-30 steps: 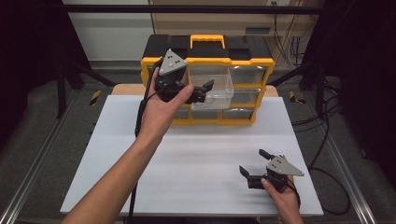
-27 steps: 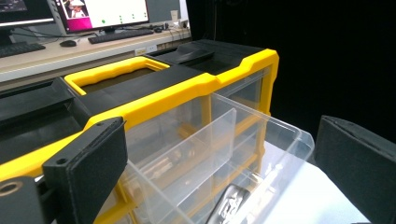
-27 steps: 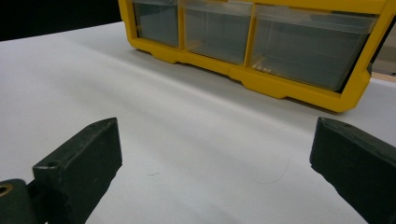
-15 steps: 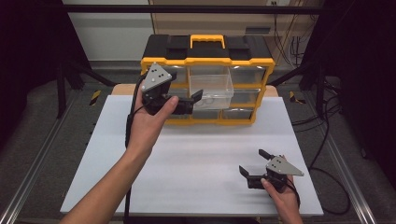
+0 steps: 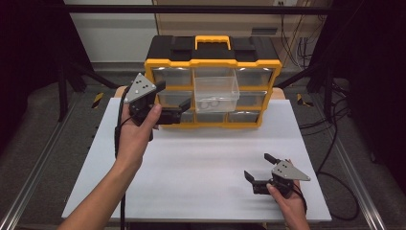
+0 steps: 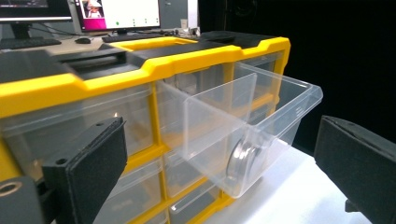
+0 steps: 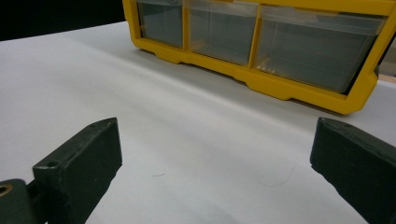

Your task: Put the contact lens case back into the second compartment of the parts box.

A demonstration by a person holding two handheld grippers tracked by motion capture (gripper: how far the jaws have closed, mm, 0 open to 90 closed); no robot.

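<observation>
A yellow and black drawer organizer (image 5: 213,62) stands at the back of the white table (image 5: 191,163). Its clear middle drawer (image 5: 216,93) is pulled out, and small round metal pieces (image 5: 210,102) lie in it. My left gripper (image 5: 174,98) is open and empty, held in the air left of that drawer and apart from it. In the left gripper view the drawer (image 6: 252,126) juts out between the wide jaws, with a metal ring (image 6: 238,158) leaning inside. My right gripper (image 5: 258,166) rests open on the table at the front right, holding nothing.
The other drawers (image 7: 299,46) of the organizer are closed. Metal rails (image 5: 28,187) run along both sides of the table. Cables (image 5: 330,120) hang at the right, and a monitor (image 6: 116,14) stands behind the organizer.
My left gripper has drawn back to the left and slightly down, away from the pulled-out drawer, which stays out. The right gripper has not moved.
</observation>
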